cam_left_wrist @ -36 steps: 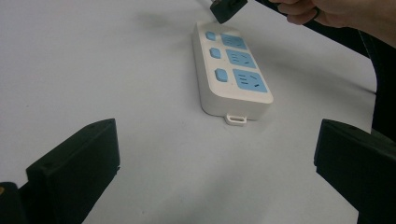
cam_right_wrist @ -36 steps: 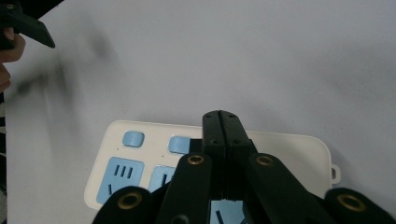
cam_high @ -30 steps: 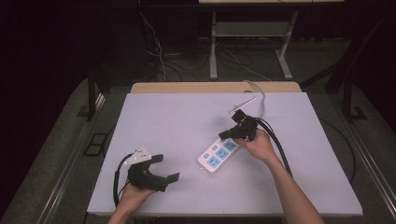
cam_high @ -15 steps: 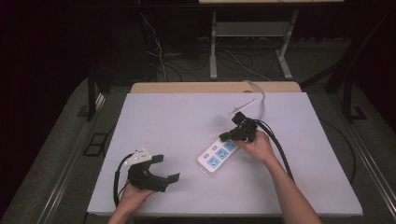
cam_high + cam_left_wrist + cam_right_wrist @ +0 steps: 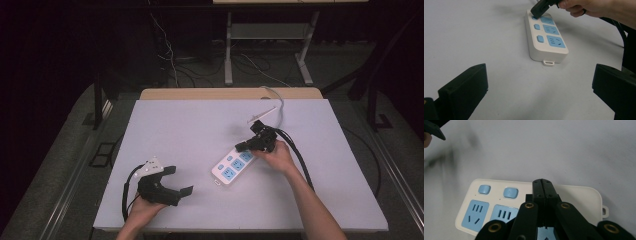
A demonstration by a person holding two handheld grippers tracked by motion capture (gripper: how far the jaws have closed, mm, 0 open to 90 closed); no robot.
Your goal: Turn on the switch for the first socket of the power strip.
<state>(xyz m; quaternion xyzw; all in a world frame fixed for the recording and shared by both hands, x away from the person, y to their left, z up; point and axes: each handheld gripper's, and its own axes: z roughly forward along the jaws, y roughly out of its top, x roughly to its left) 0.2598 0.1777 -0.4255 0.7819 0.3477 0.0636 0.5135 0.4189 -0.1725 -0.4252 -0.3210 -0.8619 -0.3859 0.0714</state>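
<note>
Keep the right gripper [image 5: 246, 145], jaws closed together, square over the power strip [image 5: 233, 167] switch; left gripper [image 5: 172, 181] rests wide open.

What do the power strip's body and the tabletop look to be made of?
Power strip: seemingly moulded plastic, cream body with blue socket faces and buttons, smooth with rounded edges and a soft sheen. Tabletop: a matte, pale grey sheet, uniform and glare-free; whether laminate or board, I cannot tell.
</note>
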